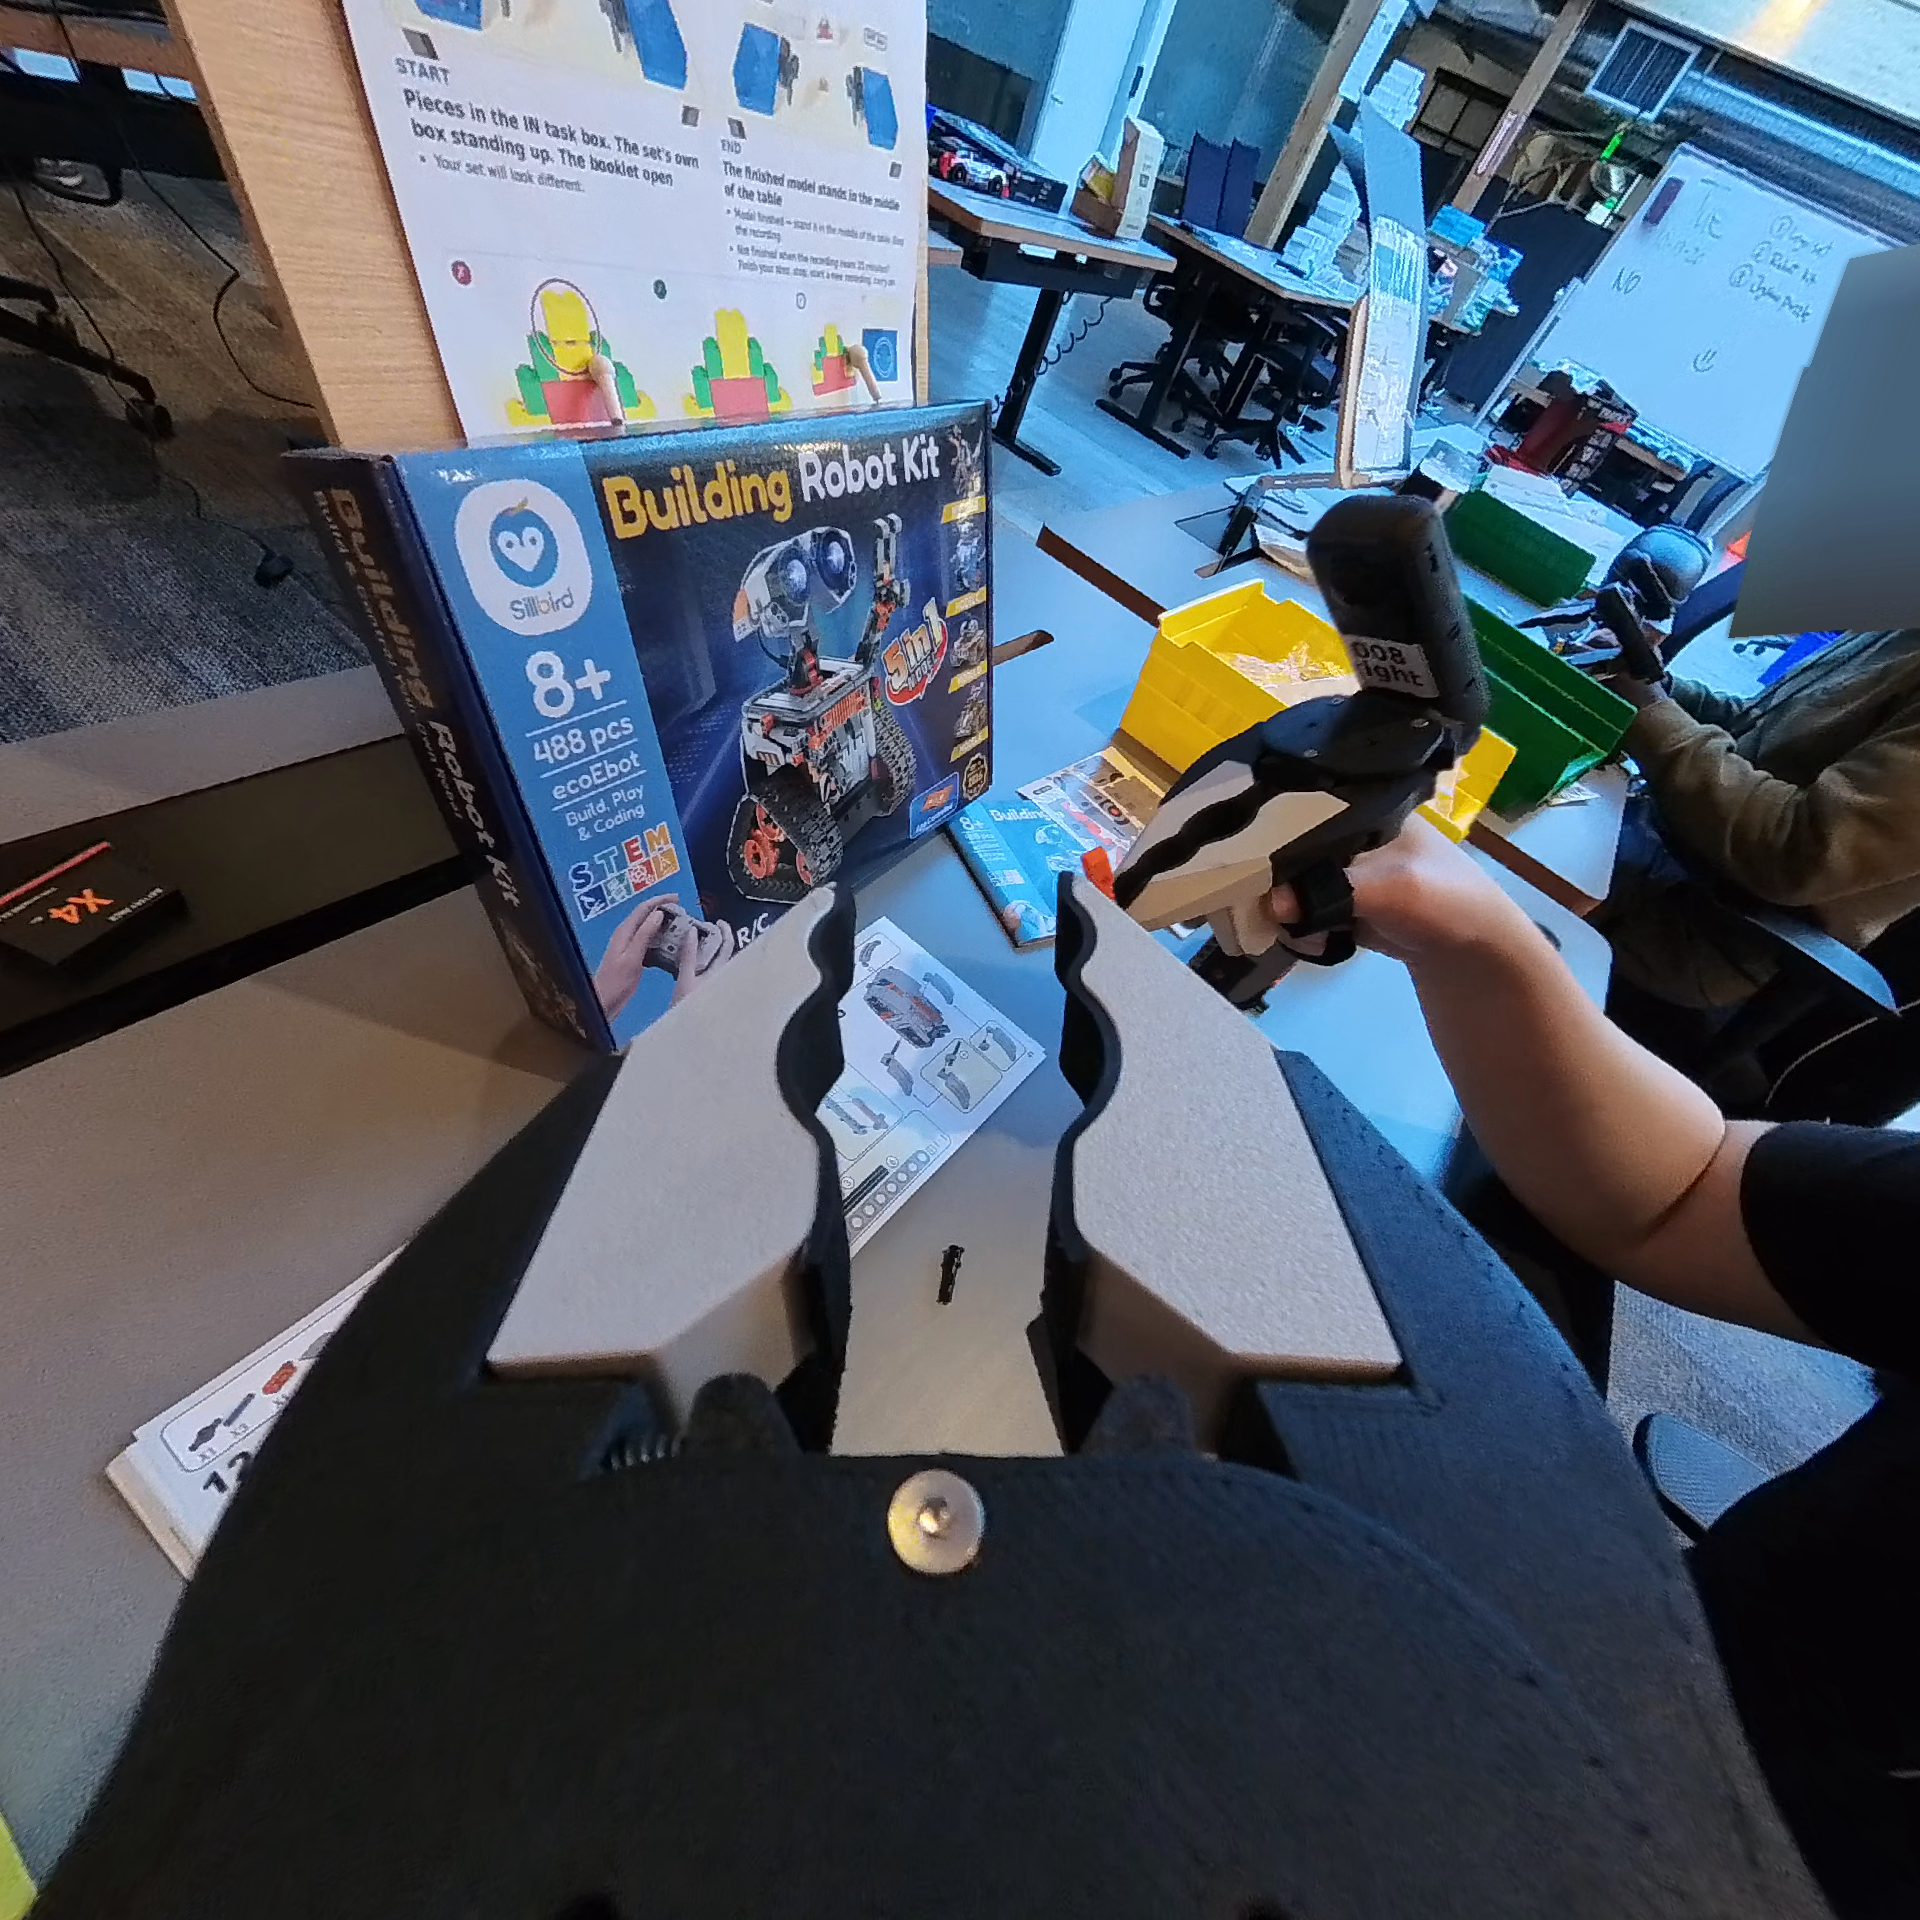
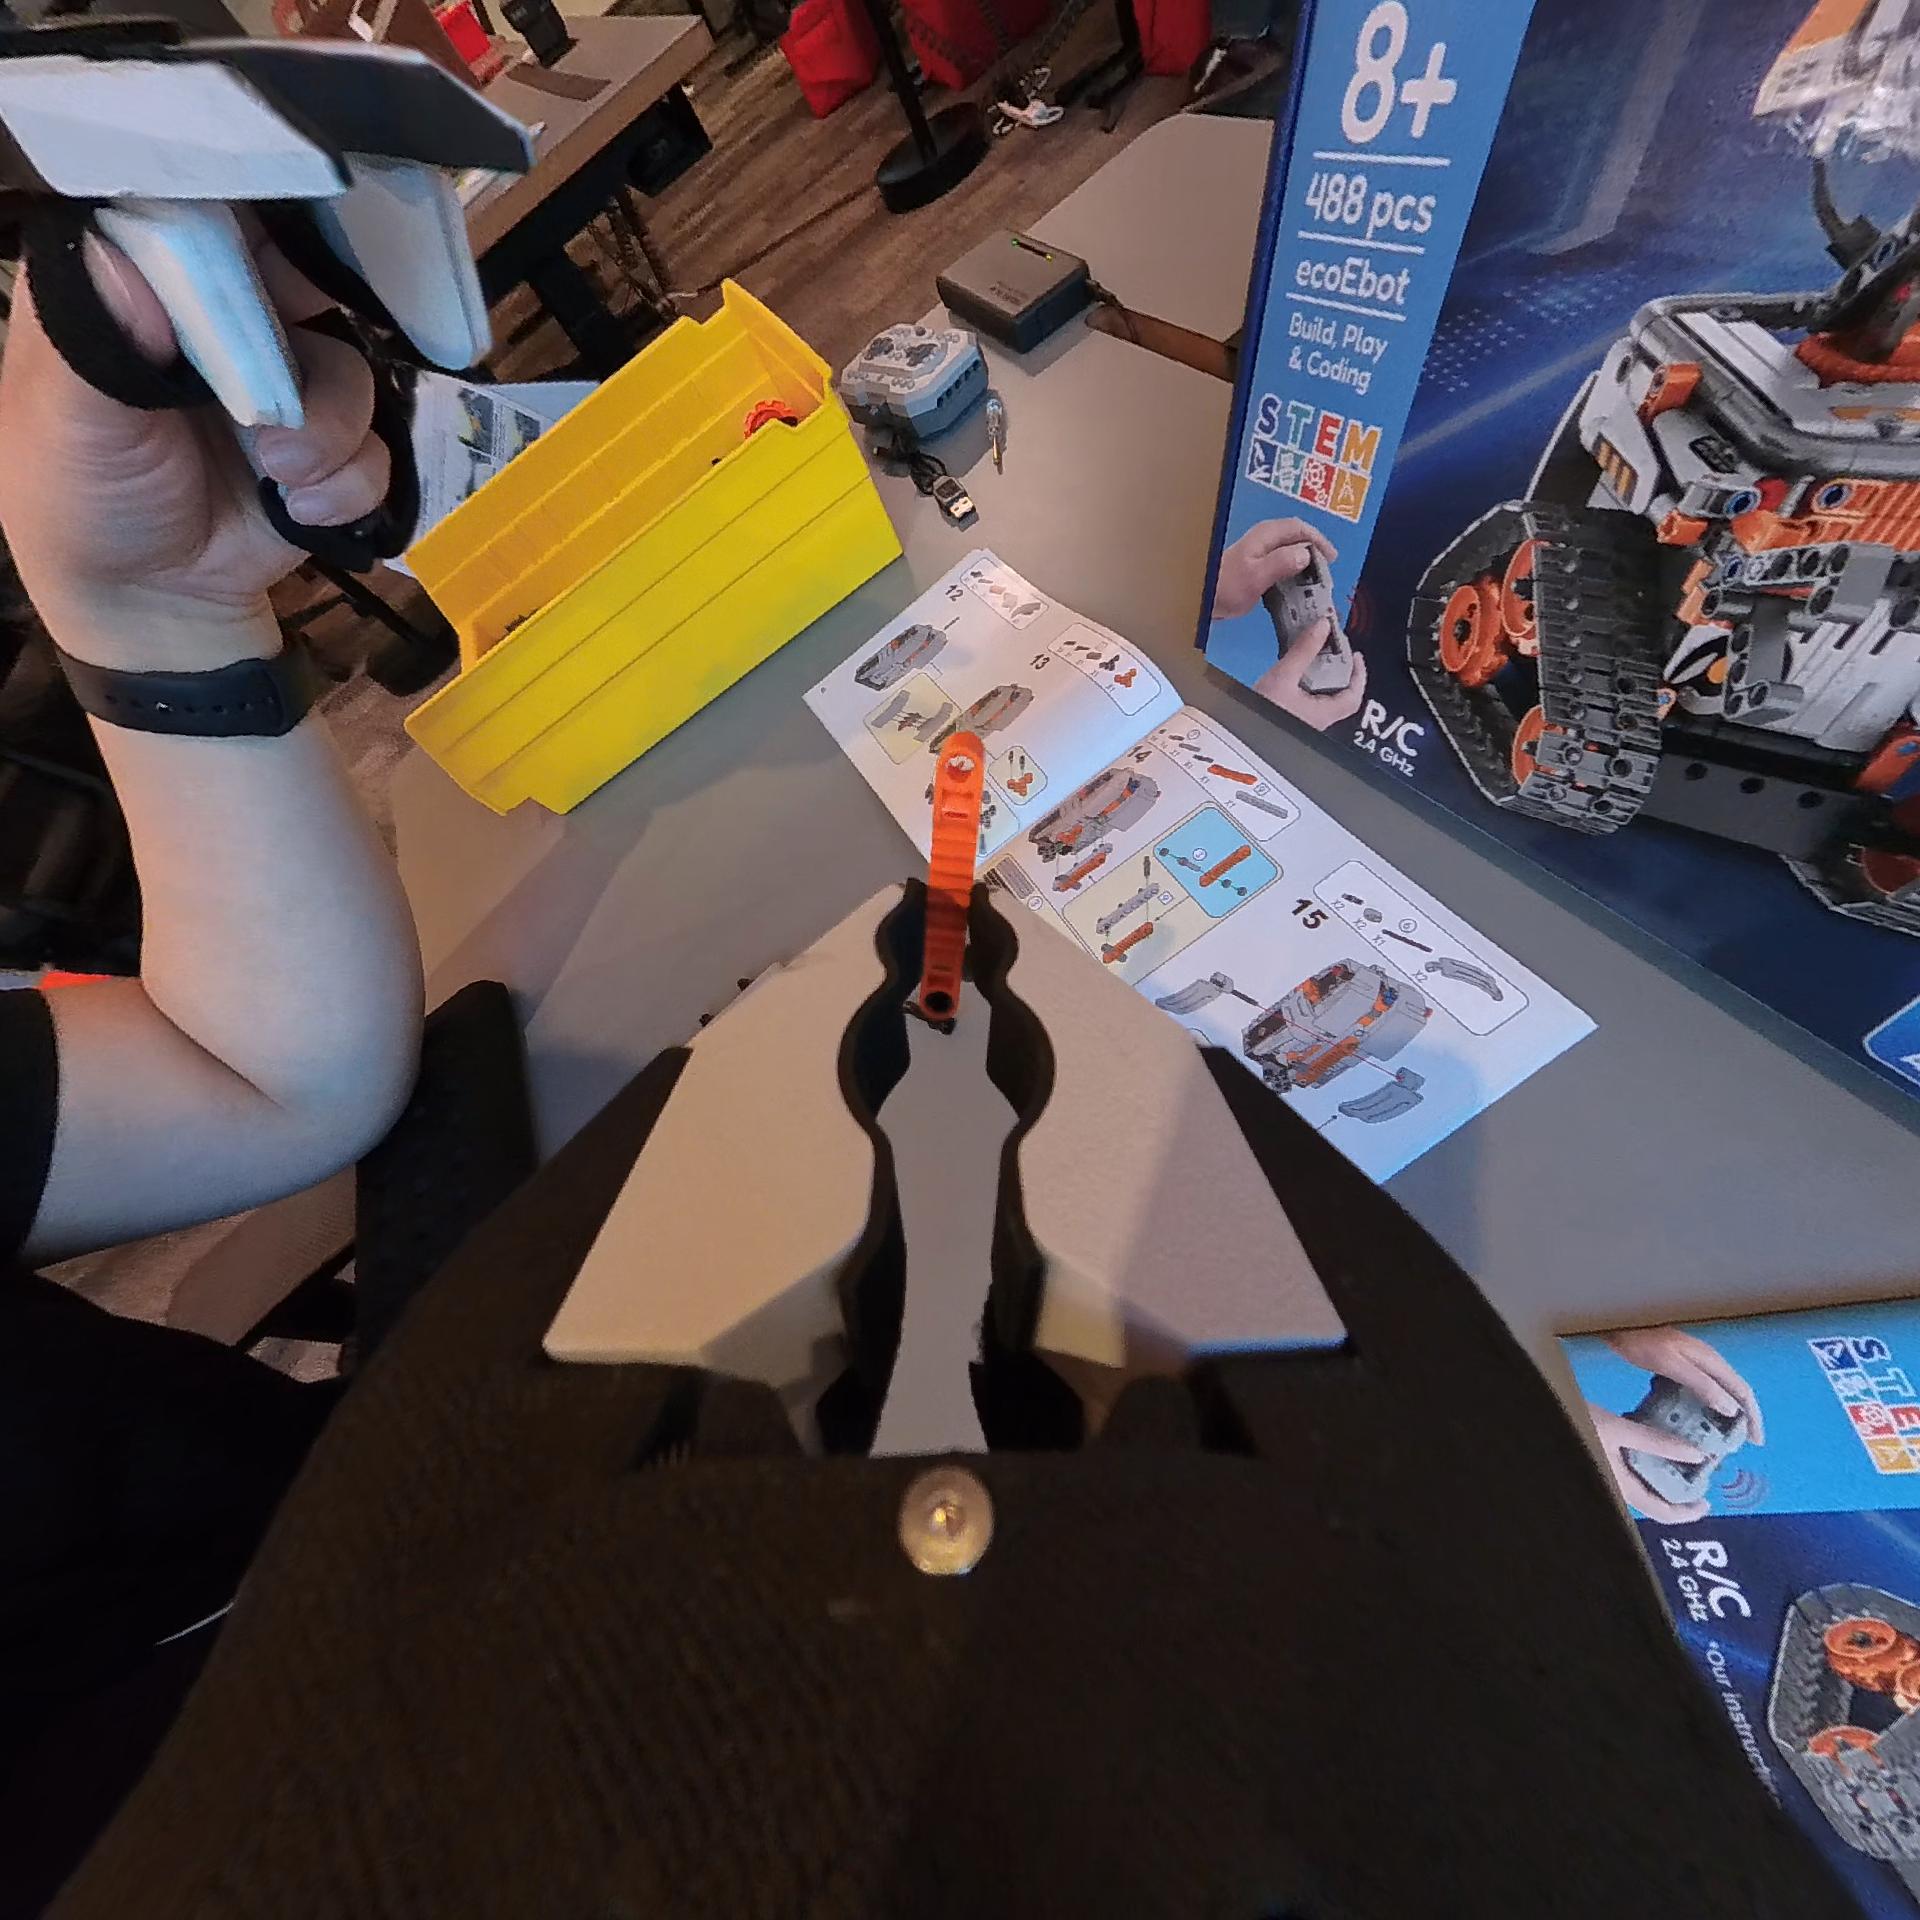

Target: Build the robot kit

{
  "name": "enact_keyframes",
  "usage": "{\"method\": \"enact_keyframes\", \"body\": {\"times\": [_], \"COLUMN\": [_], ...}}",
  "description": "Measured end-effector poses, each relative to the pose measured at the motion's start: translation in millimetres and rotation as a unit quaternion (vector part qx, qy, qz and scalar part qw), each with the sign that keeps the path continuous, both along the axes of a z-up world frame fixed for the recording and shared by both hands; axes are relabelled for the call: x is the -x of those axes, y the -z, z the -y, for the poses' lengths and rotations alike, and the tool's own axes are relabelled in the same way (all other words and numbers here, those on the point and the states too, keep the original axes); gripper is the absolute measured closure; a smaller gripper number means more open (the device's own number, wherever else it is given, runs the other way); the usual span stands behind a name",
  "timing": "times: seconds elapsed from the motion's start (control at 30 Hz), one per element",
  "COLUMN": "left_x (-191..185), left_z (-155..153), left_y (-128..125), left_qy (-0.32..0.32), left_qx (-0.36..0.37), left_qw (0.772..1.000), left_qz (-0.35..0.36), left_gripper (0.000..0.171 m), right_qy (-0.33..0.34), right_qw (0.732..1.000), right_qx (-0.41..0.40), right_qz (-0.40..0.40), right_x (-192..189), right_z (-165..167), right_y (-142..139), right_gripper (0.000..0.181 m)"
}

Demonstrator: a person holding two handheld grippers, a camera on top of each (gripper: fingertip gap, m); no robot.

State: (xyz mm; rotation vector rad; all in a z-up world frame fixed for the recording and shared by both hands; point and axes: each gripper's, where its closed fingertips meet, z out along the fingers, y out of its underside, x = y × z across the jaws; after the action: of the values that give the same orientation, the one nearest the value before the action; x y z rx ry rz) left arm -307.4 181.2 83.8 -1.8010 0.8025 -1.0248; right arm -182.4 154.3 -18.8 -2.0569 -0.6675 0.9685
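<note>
yellow bin (image 2: 644, 582), upright kit box (image 1: 717, 686), open instruction booklet (image 2: 1195, 852)

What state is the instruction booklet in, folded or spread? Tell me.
Spread. The instruction booklet lies open and flat on the table, both pages of diagrams showing, below the right gripper shut on the orange beam.

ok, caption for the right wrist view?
Right gripper shut on an orange perforated plastic beam above an open instruction booklet, beside a yellow plastic bin.

Kit box (image 2: 1621, 499) cropped by frame edge, yellow bin (image 2: 644, 582) contents mostly hidden
</note>
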Motion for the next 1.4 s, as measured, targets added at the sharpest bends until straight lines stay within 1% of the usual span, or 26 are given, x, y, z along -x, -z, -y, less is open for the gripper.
{"method": "enact_keyframes", "body": {"times": [0.23,0.3,0.4,0.43,0.47,0.53,0.6,0.67,0.73,0.77,0.83,0.93,1.03,1.13,1.23,1.27,1.37,1.4], "left_x": [-1.7,-7.0,-14.7,-18.0,-23.1,-34.4,-44.9,-53.7,-59.9,-63.0,-68.2,-69.3,-67.8,-66.4,-64.2,-63.8,-65.8,-66.1], "left_z": [-5.1,2.7,19.5,26.2,35.3,52.8,58.8,63.1,64.4,71.3,87.6,103.8,124.8,133.8,144.9,145.8,149.7,151.0], "left_y": [8.6,5.0,-8.5,-9.9,-7.2,6.0,15.3,17.7,14.7,11.5,8.4,18.4,13.9,20.2,10.2,9.8,15.3,15.5], "left_qy": [0.005,0.037,0.102,0.125,0.153,0.205,0.217,0.216,0.193,0.194,0.195,0.165,0.174,0.166,0.171,0.166,0.157,0.154], "left_qx": [0.014,0.031,0.051,0.047,0.035,0.000,-0.007,0.031,0.066,0.075,0.079,0.067,0.073,0.086,0.082,0.081,0.065,0.063], "left_qw": [1.000,0.999,0.990,0.987,0.985,0.979,0.976,0.976,0.977,0.975,0.972,0.979,0.972,0.972,0.965,0.966,0.972,0.973], "left_qz": [-0.002,0.023,0.082,0.085,0.071,0.021,0.001,0.017,0.056,0.077,0.107,0.099,0.141,0.143,0.180,0.182,0.162,0.163], "left_gripper": [0.137,0.140,0.143,0.143,0.143,0.145,0.147,0.150,0.151,0.151,0.152,0.150,0.155,0.157,0.158,0.159,0.171,0.171], "right_qy": [-0.001,-0.002,-0.009,-0.015,-0.025,-0.056,-0.102,-0.128,-0.150,-0.161,-0.176,-0.195,-0.213,-0.229,-0.242,-0.246,-0.257,-0.261], "right_qw": [1.000,1.000,1.000,0.999,0.998,0.994,0.984,0.971,0.955,0.950,0.945,0.935,0.931,0.926,0.927,0.926,0.922,0.921], "right_qx": [0.012,0.012,0.013,0.012,0.012,0.007,-0.003,0.008,0.015,0.016,0.012,0.014,0.015,0.013,0.013,0.013,0.021,0.022], "right_qz": [-0.006,-0.011,-0.026,-0.035,-0.049,-0.089,-0.143,-0.203,-0.254,-0.266,-0.276,-0.294,-0.297,-0.299,-0.285,-0.287,-0.289,-0.288], "right_x": [-0.2,0.2,3.5,6.1,9.9,19.2,28.4,31.8,33.9,35.9,41.6,51.3,59.5,64.6,69.5,70.7,75.2,76.5], "right_z": [-3.4,-3.6,-1.1,0.9,4.1,13.7,26.9,35.7,44.3,48.8,56.4,68.4,79.5,90.0,98.6,100.9,106.1,107.2], "right_y": [7.5,6.6,2.0,-1.5,-6.6,-22.5,-41.7,-58.5,-74.6,-80.0,-88.0,-98.0,-102.5,-107.9,-106.9,-108.3,-108.4,-107.6], "right_gripper": [0.175,0.176,0.176,0.175,0.176,0.175,0.176,0.176,0.176,0.176,0.176,0.176,0.176,0.176,0.176,0.176,0.177,0.177]}}
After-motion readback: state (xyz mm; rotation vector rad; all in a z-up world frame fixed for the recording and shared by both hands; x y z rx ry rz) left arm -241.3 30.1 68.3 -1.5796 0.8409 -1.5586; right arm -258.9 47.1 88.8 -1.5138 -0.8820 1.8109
